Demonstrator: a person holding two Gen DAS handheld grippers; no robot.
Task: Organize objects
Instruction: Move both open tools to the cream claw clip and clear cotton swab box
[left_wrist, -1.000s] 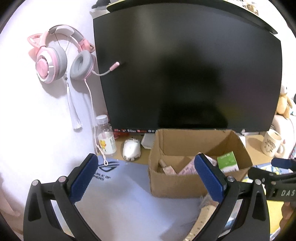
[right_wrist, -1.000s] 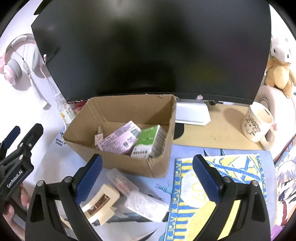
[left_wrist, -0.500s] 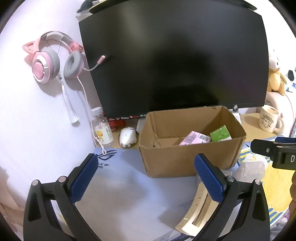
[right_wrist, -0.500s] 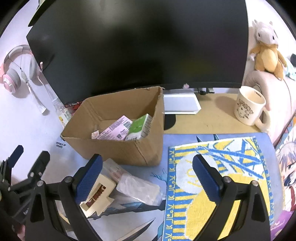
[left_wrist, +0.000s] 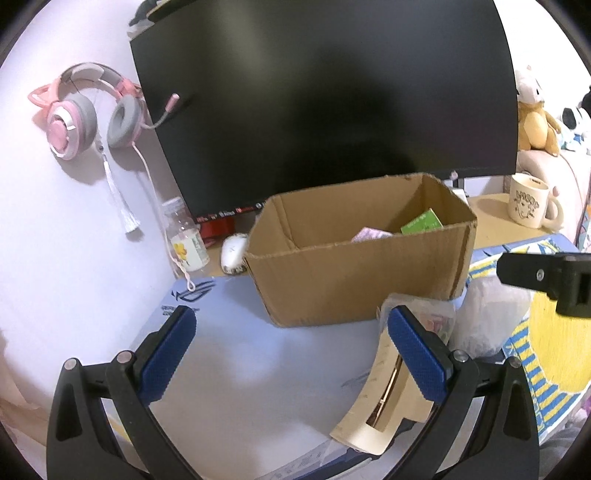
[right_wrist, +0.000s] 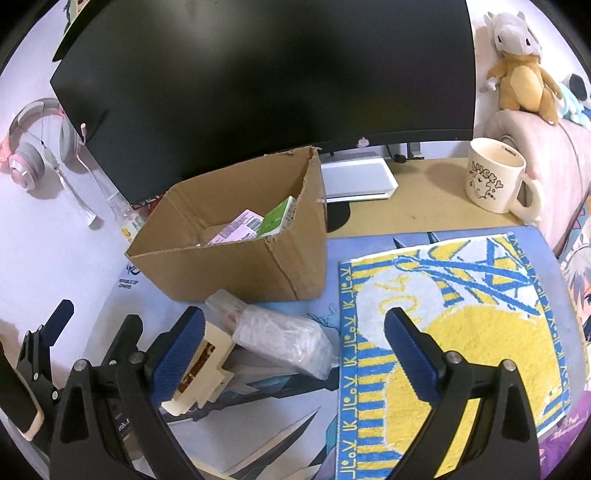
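The left gripper (left_wrist: 291, 354) has its jaws spread wide and holds nothing; the right gripper (right_wrist: 293, 349) is the same. The cardboard box (right_wrist: 236, 266) stands before the monitor (right_wrist: 258, 74), with a green carton (right_wrist: 277, 219) inside. Just in front lie a cream package (right_wrist: 201, 376) and a plastic bag (right_wrist: 284, 341), touching each other
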